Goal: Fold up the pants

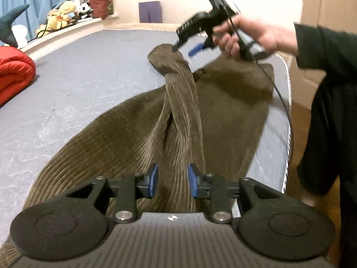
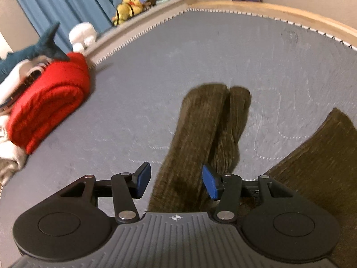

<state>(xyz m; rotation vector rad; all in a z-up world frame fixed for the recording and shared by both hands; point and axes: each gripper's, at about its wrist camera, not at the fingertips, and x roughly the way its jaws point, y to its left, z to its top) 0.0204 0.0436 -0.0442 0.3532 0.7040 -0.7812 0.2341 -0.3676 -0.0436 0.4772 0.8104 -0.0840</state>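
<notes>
Pants (image 1: 234,102): brown corduroy, on the gray mattress (image 1: 89,71).
Left gripper (image 1: 171,181): jaws narrow, a bunched fold between them.
Right gripper (image 2: 176,183): jaws wide, over the leg ends, not pinching.

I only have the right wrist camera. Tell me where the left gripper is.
Observer: The left gripper hangs over the pants, with a strand of cloth between its fingers.
Operator: Describe that strand.
Observer: It is a twisted leg, roped up and running to the right gripper.
Operator: Report the rest of the cloth.
Observer: It lies spread wide on the mattress.
</notes>
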